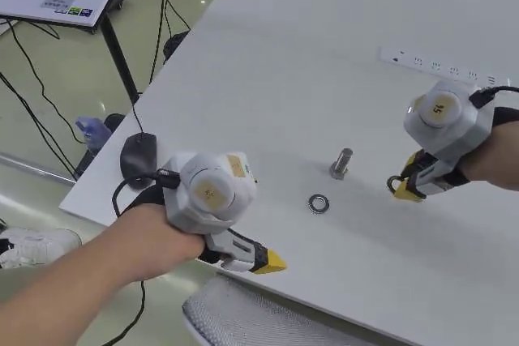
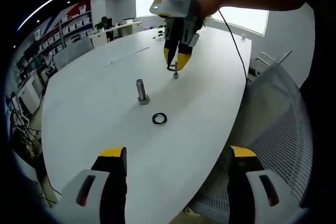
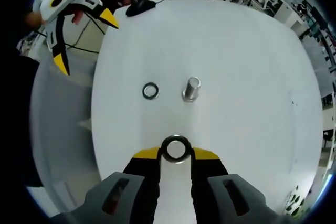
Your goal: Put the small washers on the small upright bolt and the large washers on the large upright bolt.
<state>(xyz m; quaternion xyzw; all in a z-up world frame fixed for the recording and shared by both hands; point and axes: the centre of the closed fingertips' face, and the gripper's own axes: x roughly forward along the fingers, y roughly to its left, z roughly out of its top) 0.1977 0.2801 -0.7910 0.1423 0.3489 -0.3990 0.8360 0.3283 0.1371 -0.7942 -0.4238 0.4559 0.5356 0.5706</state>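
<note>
Washers first: the right gripper (image 1: pixel 403 188) is clamped narrow on the held washer (image 3: pixel 175 149), gripping its rim at the very tips of the jaws. It is low over the table (image 1: pixel 324 54), to the right of the bolt (image 1: pixel 341 164). Just beneath the ring, in the left gripper view, stands a small stub (image 2: pixel 176 75), perhaps the small bolt, but too small to tell. The left gripper (image 2: pixel 177 156) hangs wide and empty at the near left edge. Between the two grippers the loose washer (image 1: pixel 318 203) lies flat, just near-left of the bolt and apart from it. The bolt stands upright with its shank bare of rings. Nothing holds the washers but the jaws and the bare tabletop.

The risks, as I judge them: the hold is on the rim alone, so a knock against a bolt tip could twist the ring out and send it rolling to the near edge. The two rings look close in size, so one could land on the wrong bolt. Lowering off-centre could snag the thread or tip the bolt.
</note>
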